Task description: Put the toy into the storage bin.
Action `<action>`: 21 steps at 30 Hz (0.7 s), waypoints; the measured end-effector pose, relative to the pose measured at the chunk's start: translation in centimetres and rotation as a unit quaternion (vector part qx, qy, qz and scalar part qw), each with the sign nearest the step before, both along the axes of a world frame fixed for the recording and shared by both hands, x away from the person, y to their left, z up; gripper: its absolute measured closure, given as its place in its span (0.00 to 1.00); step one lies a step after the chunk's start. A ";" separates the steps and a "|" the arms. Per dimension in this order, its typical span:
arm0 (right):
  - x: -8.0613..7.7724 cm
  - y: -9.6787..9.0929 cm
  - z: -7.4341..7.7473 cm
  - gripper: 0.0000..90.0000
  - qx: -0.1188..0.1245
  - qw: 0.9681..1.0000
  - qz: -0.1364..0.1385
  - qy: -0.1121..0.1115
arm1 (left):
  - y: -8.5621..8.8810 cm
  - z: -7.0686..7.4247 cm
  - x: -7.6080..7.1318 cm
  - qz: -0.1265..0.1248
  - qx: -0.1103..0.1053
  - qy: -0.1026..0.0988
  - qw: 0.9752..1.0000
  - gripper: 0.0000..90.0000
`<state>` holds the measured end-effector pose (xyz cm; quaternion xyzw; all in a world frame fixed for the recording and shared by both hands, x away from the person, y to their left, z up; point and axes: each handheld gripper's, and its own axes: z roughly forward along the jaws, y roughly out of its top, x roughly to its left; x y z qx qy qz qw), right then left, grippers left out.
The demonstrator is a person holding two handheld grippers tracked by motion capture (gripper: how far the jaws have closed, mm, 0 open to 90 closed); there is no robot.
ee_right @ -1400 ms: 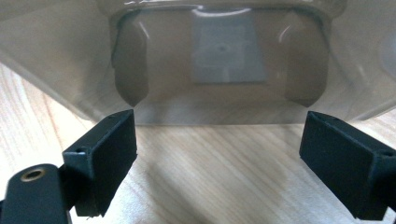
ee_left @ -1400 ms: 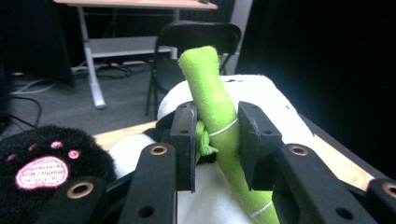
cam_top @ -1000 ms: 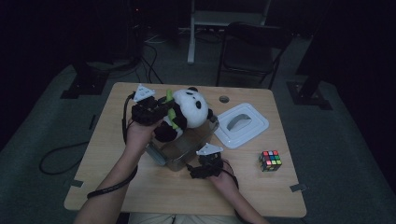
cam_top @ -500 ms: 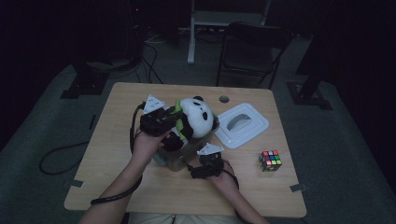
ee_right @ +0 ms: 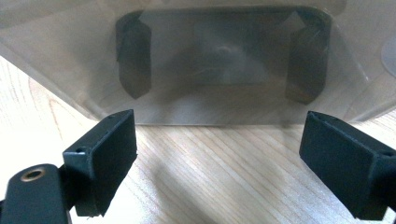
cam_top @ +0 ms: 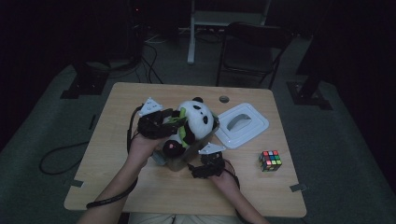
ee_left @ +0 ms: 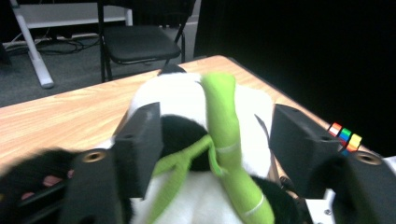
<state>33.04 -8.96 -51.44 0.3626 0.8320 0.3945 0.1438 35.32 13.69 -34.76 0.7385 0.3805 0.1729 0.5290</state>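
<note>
While the high view is being read first, a plush panda (cam_top: 196,119) is being seen seated in a clear plastic container (cam_top: 173,161) near the middle of the wooden surface (cam_top: 116,154). The left hand-held gripper (cam_top: 173,122) is being held against the panda's left side, at a green plush stalk (cam_top: 180,126); its jaws have just been opening. The right hand-held gripper (cam_top: 196,169) is being rested low on the surface, just beside the container's near wall. A white lid (cam_top: 243,125) is lying right of the panda, and a colour cube (cam_top: 271,160) is sitting apart, nearer the right edge. A dark chair (cam_top: 250,46) is standing beyond the surface.

In the left gripper view, the left hand-held gripper (ee_left: 217,149) is being shown with jaws apart, the panda (ee_left: 187,100) and its green stalk (ee_left: 224,135) lying between them, the pads not being pressed on either side. The cube (ee_left: 344,136) is being glimpsed at right.

In the right gripper view, the right hand-held gripper (ee_right: 219,149) is being shown with jaws wide apart over bare wood, the container (ee_right: 224,65) just ahead, nothing gripped.
</note>
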 end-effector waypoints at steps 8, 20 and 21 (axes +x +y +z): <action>0.0 -0.6 0.2 0.12 0.000 1.000 -0.002 0.000 | 2.9 0.9 0.6 0.015 0.009 -0.019 1.000 0.21; 0.1 -1.2 0.3 0.12 -0.002 1.000 -0.008 0.001 | 6.4 -1.6 2.5 0.052 0.013 0.004 0.999 0.02; 0.1 -1.2 0.3 0.12 -0.001 1.000 -0.008 0.002 | 6.7 -1.8 2.7 0.051 0.010 0.008 0.999 0.01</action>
